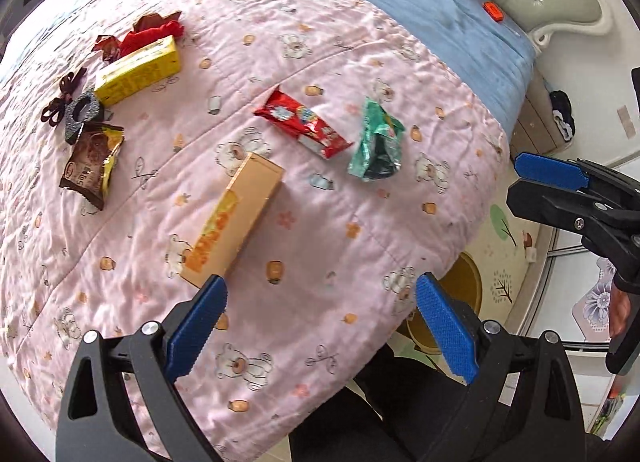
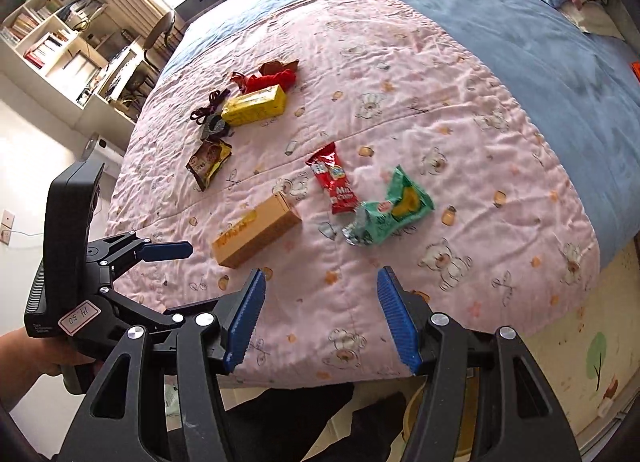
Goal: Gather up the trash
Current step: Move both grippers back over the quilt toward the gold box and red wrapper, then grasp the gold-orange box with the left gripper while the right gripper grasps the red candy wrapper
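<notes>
Both hand-held grippers, left (image 1: pixel 320 306) and right (image 2: pixel 320 302), released, empty above pink quilt (image 2: pixel 400 102); orange box (image 1: pixel 236 218) at 11 o'clock of left.

A white sticker (image 2: pixel 79 314) on the left gripper's black body bears handwriting that looks like "14 50", seen upside down. The red wrapper (image 2: pixel 333 182) on the pink quilt (image 2: pixel 460 110) shows "Mi", the rest unclear. Print on the other packets and boxes is too blurred to read
</notes>
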Motion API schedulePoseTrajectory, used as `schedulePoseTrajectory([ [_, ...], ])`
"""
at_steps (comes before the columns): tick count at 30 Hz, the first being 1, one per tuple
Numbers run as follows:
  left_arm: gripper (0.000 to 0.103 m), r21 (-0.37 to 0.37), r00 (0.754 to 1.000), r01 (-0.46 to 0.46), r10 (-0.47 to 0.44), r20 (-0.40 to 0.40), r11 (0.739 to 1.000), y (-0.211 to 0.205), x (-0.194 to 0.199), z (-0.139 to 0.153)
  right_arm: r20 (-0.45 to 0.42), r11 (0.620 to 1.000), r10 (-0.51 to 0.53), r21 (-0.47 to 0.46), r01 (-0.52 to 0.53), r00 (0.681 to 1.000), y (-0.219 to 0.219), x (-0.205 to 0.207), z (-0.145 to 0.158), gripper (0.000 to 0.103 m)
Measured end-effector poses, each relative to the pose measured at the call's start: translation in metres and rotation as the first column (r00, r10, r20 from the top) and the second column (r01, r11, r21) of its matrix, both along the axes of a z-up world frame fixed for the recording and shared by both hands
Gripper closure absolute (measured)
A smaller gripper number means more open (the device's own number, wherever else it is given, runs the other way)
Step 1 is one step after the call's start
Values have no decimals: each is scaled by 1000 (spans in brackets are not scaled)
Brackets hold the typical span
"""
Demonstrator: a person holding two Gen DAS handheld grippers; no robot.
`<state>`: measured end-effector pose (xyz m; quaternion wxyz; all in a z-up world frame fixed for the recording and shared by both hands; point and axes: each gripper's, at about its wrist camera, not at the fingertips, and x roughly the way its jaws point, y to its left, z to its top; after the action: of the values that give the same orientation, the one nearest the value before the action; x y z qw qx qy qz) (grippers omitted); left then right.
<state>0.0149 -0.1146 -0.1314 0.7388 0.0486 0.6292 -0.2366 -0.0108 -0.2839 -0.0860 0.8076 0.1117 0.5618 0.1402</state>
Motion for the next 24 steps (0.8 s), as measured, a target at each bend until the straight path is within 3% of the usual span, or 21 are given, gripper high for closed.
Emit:
schedulePoseTrajectory([
  [10, 8, 41, 998, 15, -13, -56, 999, 27, 43, -44, -28, 1000, 4, -26, -5, 1000, 28, 53, -13, 45],
  [18, 8, 124, 994, 65, -53, -97, 990, 10, 59, -95, -71, 993, 104, -46, -107, 992, 33, 96, -44, 45],
  [24, 14, 144, 991, 27, -7, -135, 989, 9, 67, -116, -116, 981, 183, -41, -189, 976, 43, 126, -71, 45],
])
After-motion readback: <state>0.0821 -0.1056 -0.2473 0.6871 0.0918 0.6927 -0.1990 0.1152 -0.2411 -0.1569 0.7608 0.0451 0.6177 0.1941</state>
